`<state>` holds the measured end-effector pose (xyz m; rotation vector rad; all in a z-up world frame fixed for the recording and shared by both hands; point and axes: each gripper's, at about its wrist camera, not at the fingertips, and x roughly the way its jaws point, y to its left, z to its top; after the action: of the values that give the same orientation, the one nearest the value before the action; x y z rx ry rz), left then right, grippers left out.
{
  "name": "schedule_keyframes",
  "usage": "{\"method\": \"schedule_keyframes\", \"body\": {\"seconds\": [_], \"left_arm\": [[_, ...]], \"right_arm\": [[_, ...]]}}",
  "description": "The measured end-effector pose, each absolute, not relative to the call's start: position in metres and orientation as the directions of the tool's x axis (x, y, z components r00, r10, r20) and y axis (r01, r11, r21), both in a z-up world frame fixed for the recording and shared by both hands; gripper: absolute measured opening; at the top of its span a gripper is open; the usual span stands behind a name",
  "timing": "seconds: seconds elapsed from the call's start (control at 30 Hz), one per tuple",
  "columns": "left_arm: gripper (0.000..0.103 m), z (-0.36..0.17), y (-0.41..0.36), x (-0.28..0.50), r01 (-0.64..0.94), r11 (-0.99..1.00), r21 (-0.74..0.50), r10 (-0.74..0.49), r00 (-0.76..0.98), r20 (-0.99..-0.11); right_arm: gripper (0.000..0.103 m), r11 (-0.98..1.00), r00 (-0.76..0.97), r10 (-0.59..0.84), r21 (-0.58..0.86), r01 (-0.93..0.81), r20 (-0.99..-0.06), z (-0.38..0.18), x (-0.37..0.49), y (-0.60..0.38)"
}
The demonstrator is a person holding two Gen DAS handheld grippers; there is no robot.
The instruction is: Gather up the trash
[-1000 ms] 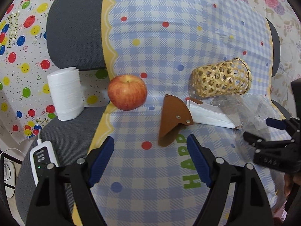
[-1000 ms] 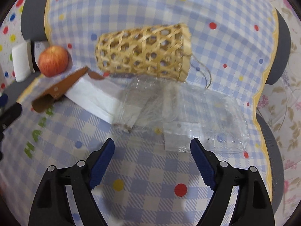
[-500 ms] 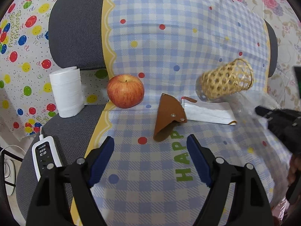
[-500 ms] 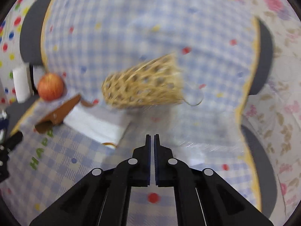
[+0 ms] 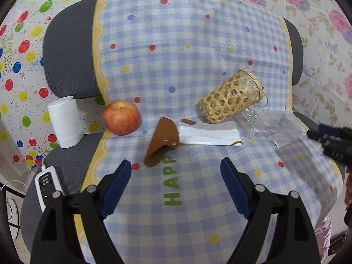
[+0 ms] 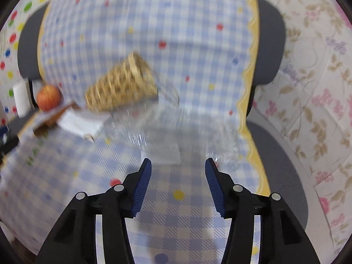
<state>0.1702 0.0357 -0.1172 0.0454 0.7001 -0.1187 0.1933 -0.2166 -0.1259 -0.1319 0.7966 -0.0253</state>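
Observation:
A woven bamboo basket [image 5: 231,100] lies on its side on the checked cloth, also blurred in the right wrist view [image 6: 121,88]. A clear crumpled plastic wrapper [image 5: 270,127] lies right of it and just ahead of my right gripper [image 6: 178,173], which is open, its jaws partly apart. A white paper packet [image 5: 209,135] and a brown leather flap [image 5: 162,142] lie left of the basket. My left gripper [image 5: 176,180] is open and empty, short of the flap.
A red apple [image 5: 122,117], a white roll [image 5: 66,122] and a white remote [image 5: 47,183] sit at the left on the grey chair [image 5: 66,44]. The cloth's yellow edge [image 6: 248,114] drops off to the right.
My right gripper shut near the wrapper, then opened partway again and is moving, with blur. The basket tilted. My left gripper drew back a little.

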Motion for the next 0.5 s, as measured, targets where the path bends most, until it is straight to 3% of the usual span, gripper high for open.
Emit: {"method": "schedule_keyframes", "body": {"seconds": [0.03,0.17,0.33,0.5], "left_arm": [[0.081,-0.119,0.033,0.172,0.127,0.992,-0.006,-0.101,0.754,-0.649],[0.081,-0.125,0.027,0.179,0.131,0.991,-0.014,-0.108,0.747,-0.656],[0.081,-0.134,0.025,0.189,0.129,0.992,-0.008,-0.102,0.738,-0.667],[0.081,-0.138,0.028,0.200,0.110,0.994,-0.020,-0.095,0.733,-0.674]], "right_arm": [[0.065,0.990,0.687,-0.079,-0.139,-0.032,-0.722,-0.133,0.198,-0.216],[0.066,0.982,0.649,-0.113,-0.184,-0.043,-0.752,-0.158,0.223,-0.213],[0.078,0.968,0.651,-0.148,-0.243,-0.058,-0.745,-0.171,0.239,-0.202],[0.081,0.949,0.662,-0.177,-0.304,-0.082,-0.729,-0.172,0.263,-0.197]]}}
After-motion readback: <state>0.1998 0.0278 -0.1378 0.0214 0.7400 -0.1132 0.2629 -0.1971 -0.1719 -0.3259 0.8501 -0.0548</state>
